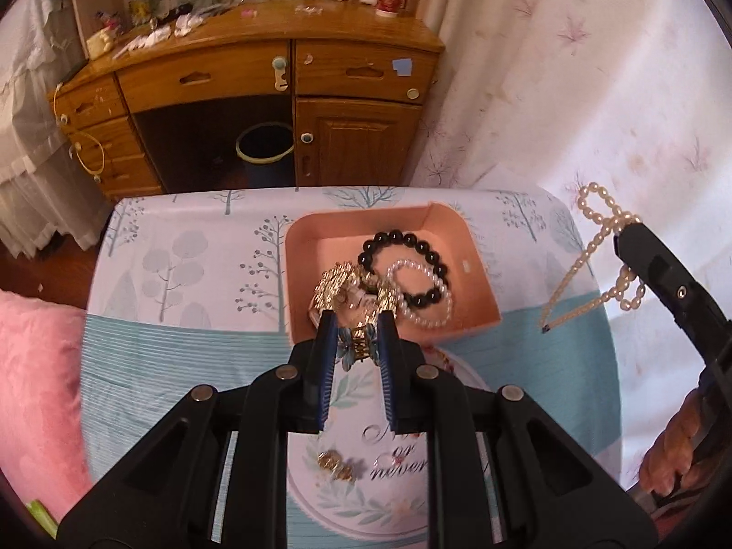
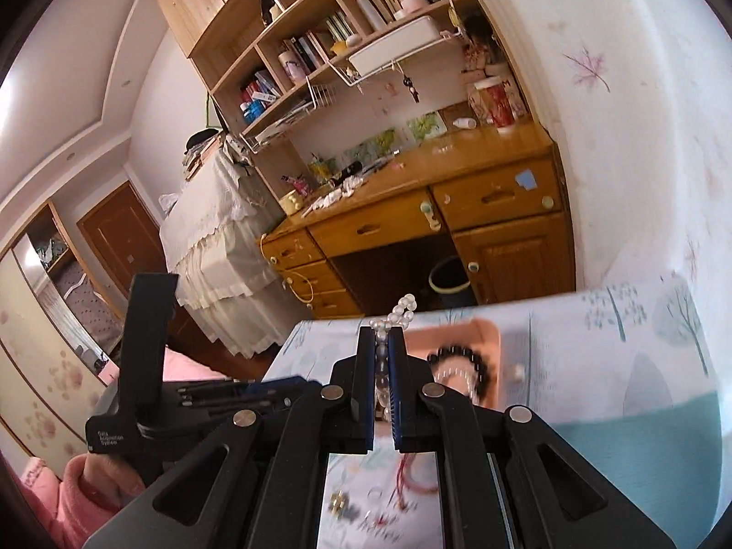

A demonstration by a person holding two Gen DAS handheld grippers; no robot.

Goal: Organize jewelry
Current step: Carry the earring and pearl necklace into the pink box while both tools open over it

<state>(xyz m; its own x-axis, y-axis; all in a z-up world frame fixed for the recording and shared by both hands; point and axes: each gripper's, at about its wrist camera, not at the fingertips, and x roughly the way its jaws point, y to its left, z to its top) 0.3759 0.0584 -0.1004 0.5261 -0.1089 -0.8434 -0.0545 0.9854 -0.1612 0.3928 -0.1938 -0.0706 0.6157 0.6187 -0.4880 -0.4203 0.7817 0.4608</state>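
Observation:
A pink box (image 1: 320,238) sits on the table and holds a black bead bracelet (image 1: 405,240) and a white pearl bracelet (image 1: 423,315). My left gripper (image 1: 357,320) is shut on a gold and blue jewelled piece (image 1: 352,293) at the box's near edge. My right gripper (image 2: 382,336) is shut on a pearl necklace (image 2: 402,309), held in the air to the right of the box; the necklace (image 1: 599,238) hangs in loops from the right gripper (image 1: 627,228) in the left wrist view. The box (image 2: 457,343) appears blurred in the right wrist view.
A round printed plate (image 1: 357,480) near me holds small gold earrings (image 1: 336,464). The table wears a tree-print cloth (image 1: 183,274). A pink cushion (image 1: 36,389) lies at left. A wooden desk (image 1: 274,78) and a bin (image 1: 265,151) stand behind.

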